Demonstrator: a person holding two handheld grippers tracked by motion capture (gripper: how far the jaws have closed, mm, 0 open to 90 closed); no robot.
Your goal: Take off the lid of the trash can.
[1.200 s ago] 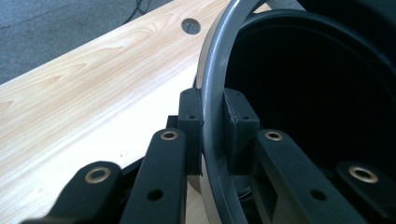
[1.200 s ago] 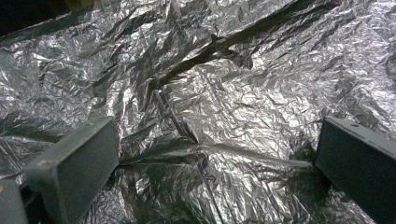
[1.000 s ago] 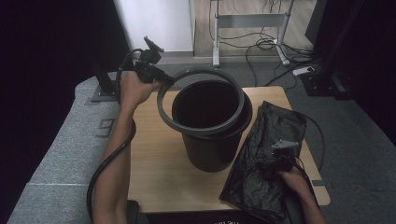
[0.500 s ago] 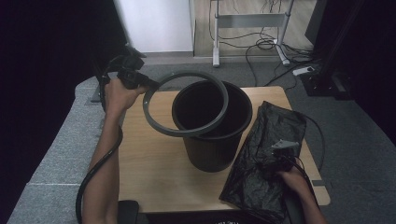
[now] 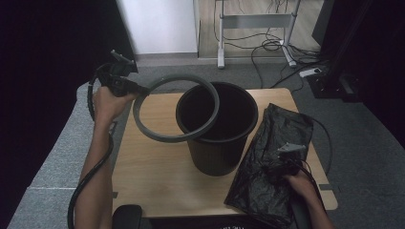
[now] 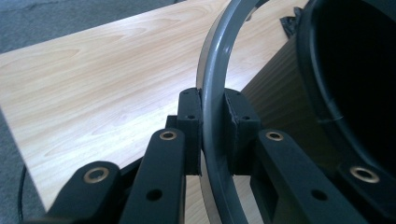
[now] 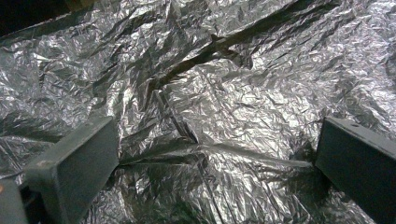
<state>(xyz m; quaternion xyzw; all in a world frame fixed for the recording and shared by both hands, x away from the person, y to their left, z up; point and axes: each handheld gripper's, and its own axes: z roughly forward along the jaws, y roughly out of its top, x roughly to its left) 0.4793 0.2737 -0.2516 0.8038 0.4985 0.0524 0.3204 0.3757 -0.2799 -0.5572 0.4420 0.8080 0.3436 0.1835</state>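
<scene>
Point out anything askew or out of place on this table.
The grey ring is off the black bin: the left gripper is clamped on its edge and holds it tilted, half over the bin's mouth and half over the table. The black bag lies crumpled beside the bin, under the open right gripper.

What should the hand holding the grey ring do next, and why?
Probably carry the grey ring farther left and set it on the bare table. The left gripper is shut on it, and it partly overlaps the black bin; the bag lies flat under the open right gripper.
</scene>
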